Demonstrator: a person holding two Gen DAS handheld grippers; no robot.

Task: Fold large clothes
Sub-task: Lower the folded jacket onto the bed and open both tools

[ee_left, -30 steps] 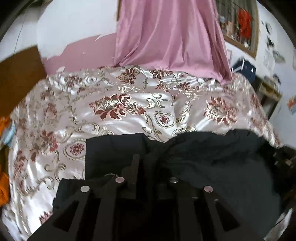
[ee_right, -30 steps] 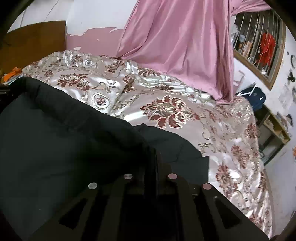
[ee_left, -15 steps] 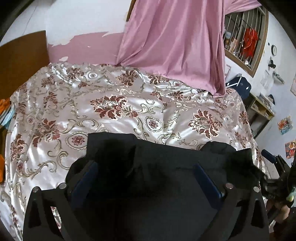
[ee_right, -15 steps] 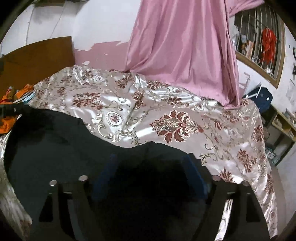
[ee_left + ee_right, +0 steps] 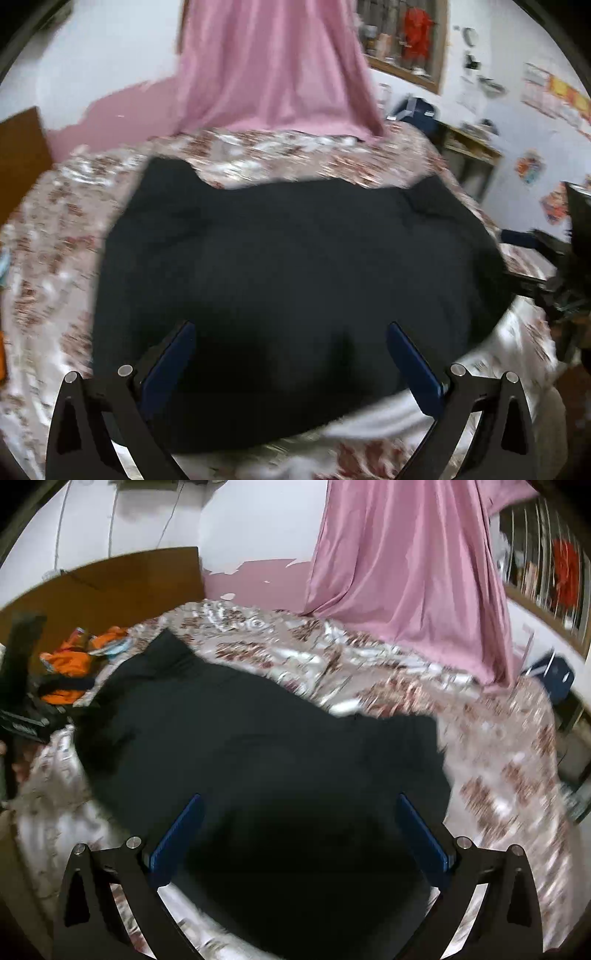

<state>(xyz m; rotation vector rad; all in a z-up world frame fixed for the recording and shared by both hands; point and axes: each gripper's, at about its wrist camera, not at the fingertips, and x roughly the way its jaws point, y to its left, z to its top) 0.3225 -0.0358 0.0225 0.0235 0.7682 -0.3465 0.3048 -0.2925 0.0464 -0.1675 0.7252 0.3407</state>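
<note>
Lying spread across the bed (image 5: 55,229), the black garment (image 5: 295,280) covers the middle of the floral satin bedspread (image 5: 498,760); left gripper (image 5: 290,354) spread wide above its near edge, blue pads (image 5: 170,362) clear of the cloth, nothing pinched; right gripper (image 5: 299,830) with jaws opening, garment below and between them but not gripped; pink curtain (image 5: 406,572) hangs behind the bed; orange cloth (image 5: 70,661) beside the headboard (image 5: 110,587); both views blurred.

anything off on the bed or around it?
Black garment lies folded but uneven, its two far corners poking up past a sagging edge. Orange clothes are heaped by the wooden headboard. Pink wall paint is chipped.
</note>
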